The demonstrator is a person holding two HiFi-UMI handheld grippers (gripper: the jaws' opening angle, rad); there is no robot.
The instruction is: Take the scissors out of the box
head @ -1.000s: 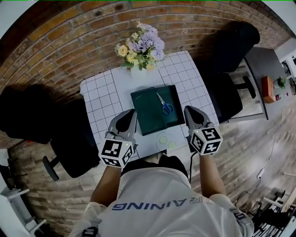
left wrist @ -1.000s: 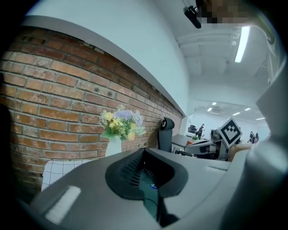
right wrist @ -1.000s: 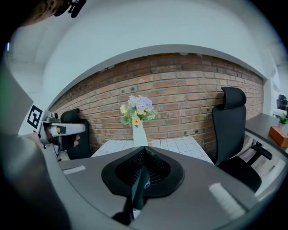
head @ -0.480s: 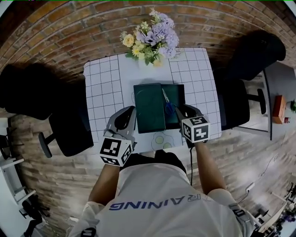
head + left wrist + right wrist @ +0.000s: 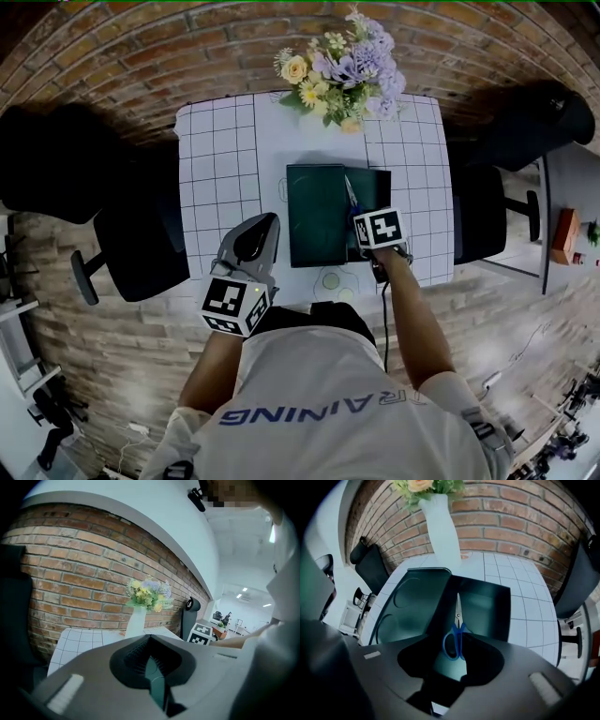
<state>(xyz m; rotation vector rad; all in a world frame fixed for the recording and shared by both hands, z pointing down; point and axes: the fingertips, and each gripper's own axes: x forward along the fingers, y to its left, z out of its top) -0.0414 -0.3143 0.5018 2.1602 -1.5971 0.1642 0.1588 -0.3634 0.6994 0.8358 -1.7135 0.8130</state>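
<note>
Blue scissors: one; box: one

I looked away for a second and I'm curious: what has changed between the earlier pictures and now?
The right claw swung forward from the near edge of the table and dipped down over the open box. Its jaws have just been opening, and the scissors lie between them, not gripped. The left claw stayed shut near the table edge, and the scissors stayed in the box.

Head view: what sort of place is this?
Likely an office or lab workspace: a small grid-topped table against a brick wall, black office chairs either side, and another desk beyond.
</note>
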